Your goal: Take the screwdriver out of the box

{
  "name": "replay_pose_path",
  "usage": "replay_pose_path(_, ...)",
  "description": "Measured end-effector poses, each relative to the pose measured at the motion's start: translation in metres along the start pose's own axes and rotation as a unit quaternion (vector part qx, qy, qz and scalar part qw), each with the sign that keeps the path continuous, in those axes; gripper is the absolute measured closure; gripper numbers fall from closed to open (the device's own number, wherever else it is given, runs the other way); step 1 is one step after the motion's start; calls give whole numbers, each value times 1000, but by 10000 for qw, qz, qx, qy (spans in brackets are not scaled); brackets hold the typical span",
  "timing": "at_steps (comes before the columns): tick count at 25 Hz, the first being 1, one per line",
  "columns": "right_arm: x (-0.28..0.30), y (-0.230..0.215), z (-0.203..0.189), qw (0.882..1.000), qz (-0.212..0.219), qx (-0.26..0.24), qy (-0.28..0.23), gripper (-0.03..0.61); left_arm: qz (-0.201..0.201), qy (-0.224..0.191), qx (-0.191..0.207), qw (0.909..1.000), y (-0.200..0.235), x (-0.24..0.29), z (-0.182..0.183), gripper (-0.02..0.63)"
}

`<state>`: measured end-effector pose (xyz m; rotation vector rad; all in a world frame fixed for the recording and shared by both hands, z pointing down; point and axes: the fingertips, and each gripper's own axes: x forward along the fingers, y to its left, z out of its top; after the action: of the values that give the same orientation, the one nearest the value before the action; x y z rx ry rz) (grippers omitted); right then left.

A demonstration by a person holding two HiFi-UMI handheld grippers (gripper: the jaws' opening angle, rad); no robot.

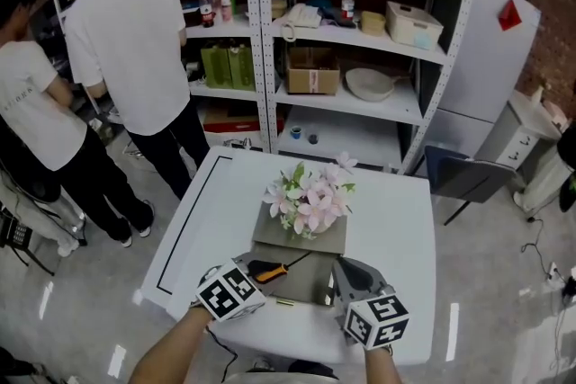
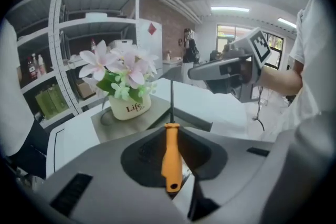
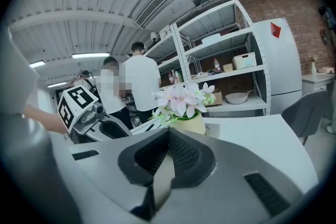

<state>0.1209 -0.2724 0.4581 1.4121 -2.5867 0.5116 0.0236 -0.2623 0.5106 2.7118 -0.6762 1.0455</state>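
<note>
Risks, largest item first: the desk is hard and white, so a dropped tool is expected to bounce or roll off its near edge; the box lies open just ahead of both claws, and its rim could be caught by the shaft if the tool is swung sideways while low; the flower pot stands on the grey slab right behind the box, in line with the shaft tip, and could be knocked over by a forward push; the right claw is held close by, so a collision between the two claws is possible.

The screwdriver is gripped by the left claw; the orange handle is pinched between the pads. The shaft points forward and is seen over the box's near left part, raised above it. Only the handle's lower half appears to be clamped, so a pivot or slip is judged possible.

Pose: the left claw is tilted forward and down, with its forearm entering from the lower left; the right claw is held almost level, aimed at the flowers; its jaws are closed together with nothing between them.
</note>
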Motion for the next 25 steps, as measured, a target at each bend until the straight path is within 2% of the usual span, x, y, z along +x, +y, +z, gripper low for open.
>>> replay_pose_path(5, -6, 18, 9, 9998, -107, -68, -152, 574, 338, -717, -319, 9963, 9, -36, 14, 540)
replay_pose_path(10, -14, 35, 19, 9992, -226, -142, -292, 574, 759, -1351, -541, 9864, 19, -73, 28, 540)
replay_pose_path(15, -25, 51, 28, 9981, -347, -249, -437, 574, 1227, -1993, -917, 9679, 30, -106, 30, 540)
replay_pose_path(19, -33, 63, 36, 9969, -463, -326, -549, 574, 1694, -2462, -1200, 9467, 40, -137, 29, 540)
replay_pose_path(22, -40, 72, 40, 9954, -583, -421, -628, 574, 1948, -2663, -1303, 9350, 43, -155, 24, 540)
replay_pose_path(25, -45, 80, 44, 9936, -708, -517, -707, 574, 2084, -2748, -1369, 9286, 46, -167, 18, 540)
